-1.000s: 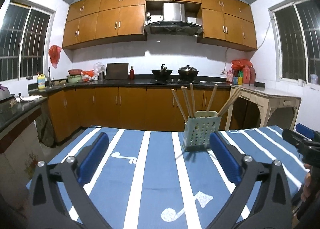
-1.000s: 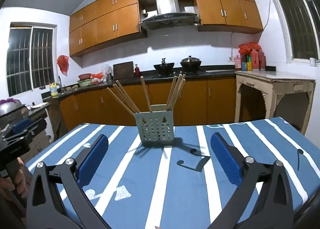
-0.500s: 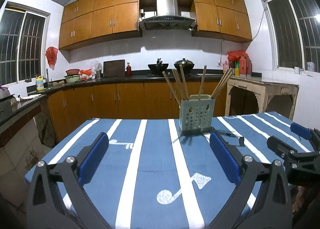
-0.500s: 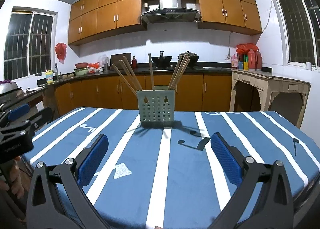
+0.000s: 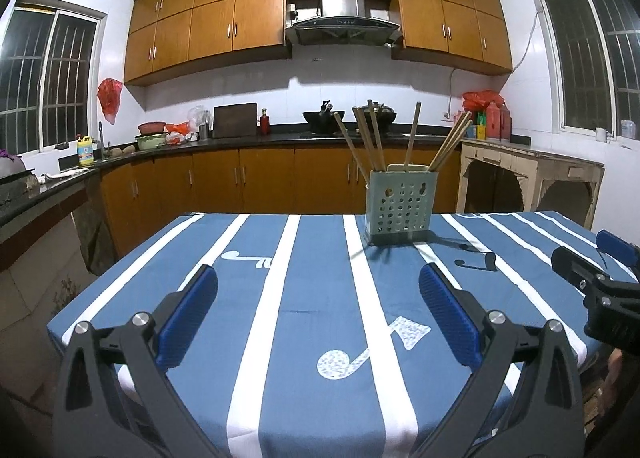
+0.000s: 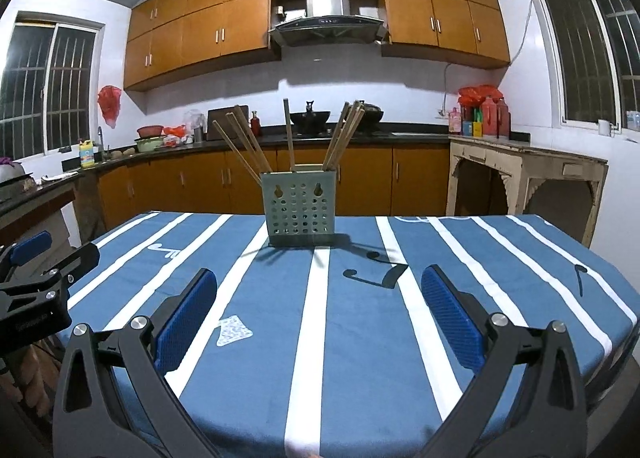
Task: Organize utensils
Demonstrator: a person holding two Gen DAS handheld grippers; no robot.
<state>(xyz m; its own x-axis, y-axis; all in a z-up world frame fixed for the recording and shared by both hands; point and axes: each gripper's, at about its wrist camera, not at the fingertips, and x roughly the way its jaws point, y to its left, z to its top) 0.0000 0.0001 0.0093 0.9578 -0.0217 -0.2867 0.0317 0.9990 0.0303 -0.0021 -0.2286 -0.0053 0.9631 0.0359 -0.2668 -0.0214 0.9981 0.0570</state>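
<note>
both grippers i'm running, left gripper (image 5: 318, 290) and right gripper (image 6: 319, 294), hang spread wide with nothing between the blue pads. i count one perforated holder (image 6: 299, 209) standing on the striped tablecloth (image 6: 360, 338), well ahead, with about seven chopsticks (image 6: 240, 146) fanned out of it.

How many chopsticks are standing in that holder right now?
7 wooden chopsticks stand in the pale green perforated holder: three lean left, one stands upright in the middle, three lean right. The overlapping right cluster may hide more.
</note>
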